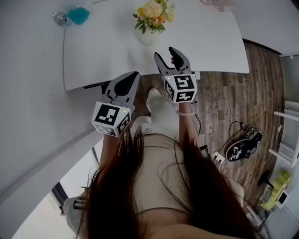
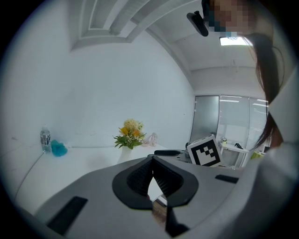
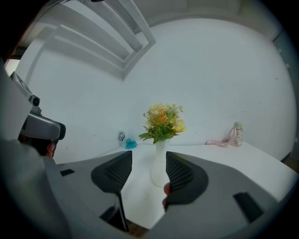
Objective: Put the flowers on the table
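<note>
- Left tongs (image 1: 132, 75) are pressed together at the tips with nothing between them, held off the near edge of the white surface (image 1: 210, 42).
- Flowers (image 1: 154, 14), yellow and orange with green leaves, stand upright in a white vase (image 1: 150, 36) on the surface, close to its near edge.
- Right tongs (image 1: 165, 52) are spread wide and empty, just beside the vase; in the right gripper view the vase (image 3: 160, 163) shows in the gap ahead of them, untouched.
</note>
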